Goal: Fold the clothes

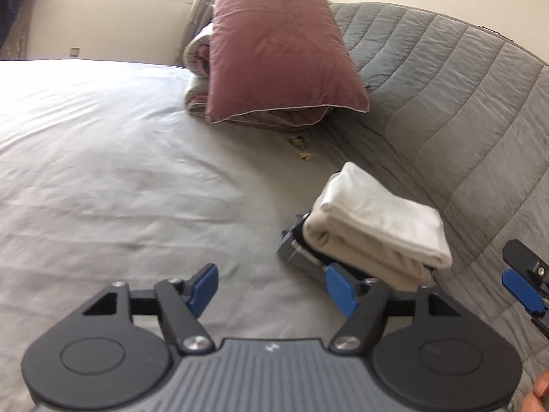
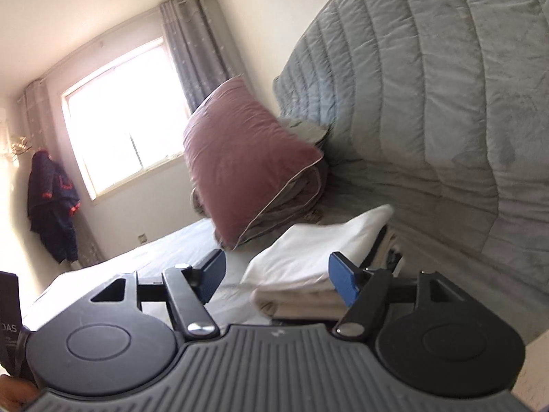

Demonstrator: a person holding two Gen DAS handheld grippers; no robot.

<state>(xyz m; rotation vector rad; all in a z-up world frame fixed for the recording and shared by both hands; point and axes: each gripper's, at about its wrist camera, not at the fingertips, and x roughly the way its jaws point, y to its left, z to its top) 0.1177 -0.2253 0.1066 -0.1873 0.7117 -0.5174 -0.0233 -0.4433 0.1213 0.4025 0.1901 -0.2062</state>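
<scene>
Currently | left tool (image 1: 271, 292) wide, empty | right tool (image 2: 278, 276) wide, empty | folded clothes (image 1: 374, 230) stacked on bed (image 1: 103, 171) | risk: stack toppled if nudged.

right gripper (image 1: 525, 288): cut by frame edge in left view, jaw gap unreadable | grey box (image 1: 302, 250): mostly hidden under folded cloth (image 1: 374, 226) | crumbs (image 1: 302, 149): too small to identify | label (image 2: 8, 329): cut off, reads "DAS" | jacket (image 2: 51, 213): blurred
</scene>
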